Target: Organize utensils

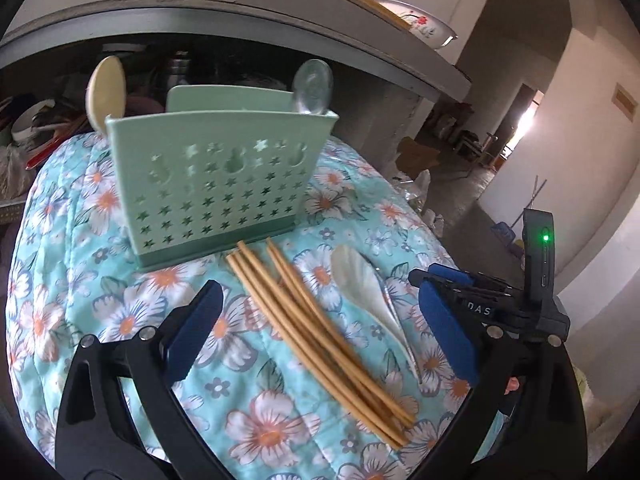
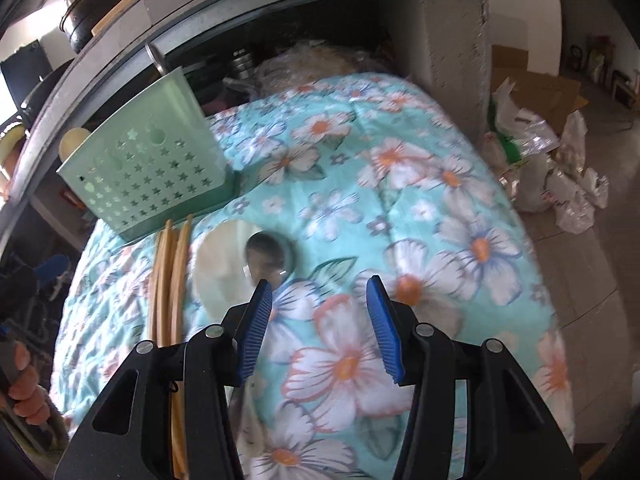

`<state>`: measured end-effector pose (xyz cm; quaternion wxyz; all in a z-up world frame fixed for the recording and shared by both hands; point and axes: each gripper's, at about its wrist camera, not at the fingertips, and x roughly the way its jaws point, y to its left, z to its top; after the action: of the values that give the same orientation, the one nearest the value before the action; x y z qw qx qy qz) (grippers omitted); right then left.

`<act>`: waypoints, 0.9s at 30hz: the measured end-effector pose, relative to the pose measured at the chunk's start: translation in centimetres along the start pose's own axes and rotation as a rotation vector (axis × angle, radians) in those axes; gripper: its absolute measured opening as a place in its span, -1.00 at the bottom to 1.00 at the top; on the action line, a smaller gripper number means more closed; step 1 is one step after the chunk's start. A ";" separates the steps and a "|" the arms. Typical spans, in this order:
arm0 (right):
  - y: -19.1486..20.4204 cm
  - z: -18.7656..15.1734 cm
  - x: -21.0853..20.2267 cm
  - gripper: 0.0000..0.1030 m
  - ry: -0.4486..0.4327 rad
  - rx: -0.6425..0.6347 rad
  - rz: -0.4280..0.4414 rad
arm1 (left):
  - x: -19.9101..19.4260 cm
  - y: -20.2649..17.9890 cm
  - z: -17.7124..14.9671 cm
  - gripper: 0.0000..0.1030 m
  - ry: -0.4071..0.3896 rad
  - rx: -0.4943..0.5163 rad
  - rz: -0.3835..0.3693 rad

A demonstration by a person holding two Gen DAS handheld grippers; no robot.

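Fingers spread, empty, on both: left gripper (image 1: 320, 320), right gripper (image 2: 320, 312). Holder (image 1: 216, 184) upright at rear of the quilted surface (image 1: 100, 300). Chopsticks (image 1: 320, 340) lie lengthwise between left fingers. Spoon (image 2: 240, 264) just left of right fingers.

the holder (image 1: 216, 184) stands upright at the back of the quilt (image 1: 120, 312), a shelf edge (image 1: 240, 20) overhanging close above it. two spoons (image 1: 106, 92) rise from its top. chopsticks (image 1: 316, 336) and a white spoon (image 1: 368, 296) lie just before its base. right of these, the quilt (image 2: 400, 184) lies bare to its edge; bags (image 2: 560, 184) crowd the floor beyond.
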<state>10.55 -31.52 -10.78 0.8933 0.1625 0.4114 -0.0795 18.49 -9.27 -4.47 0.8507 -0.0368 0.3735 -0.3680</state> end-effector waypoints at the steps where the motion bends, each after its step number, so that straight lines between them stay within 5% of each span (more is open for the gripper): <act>1: -0.3 0.1 -0.1 -0.06 -0.012 -0.002 -0.019 | 0.6 -0.8 0.4 0.84 0.006 0.019 -0.017; 7: -1.8 -0.1 -0.6 -0.06 -0.052 0.004 -0.087 | 4.1 -4.2 1.7 0.83 0.026 0.078 -0.126; 12: -3.2 -0.3 -0.2 -0.06 -0.046 0.030 -0.088 | 8.2 -5.3 2.0 0.34 0.118 0.060 -0.188; 16: -3.6 -0.4 0.2 -0.06 -0.041 0.042 -0.078 | 11.8 -4.4 1.8 -0.06 0.218 -0.014 -0.166; 27: -3.8 -0.5 0.5 -0.06 -0.042 0.045 -0.055 | 16.1 -3.7 1.4 -0.34 0.319 -0.057 -0.096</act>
<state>9.49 -34.89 -12.29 0.8953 0.1697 0.3951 -0.1165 24.40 -22.80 -12.03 0.7606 -0.0198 0.5119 -0.3988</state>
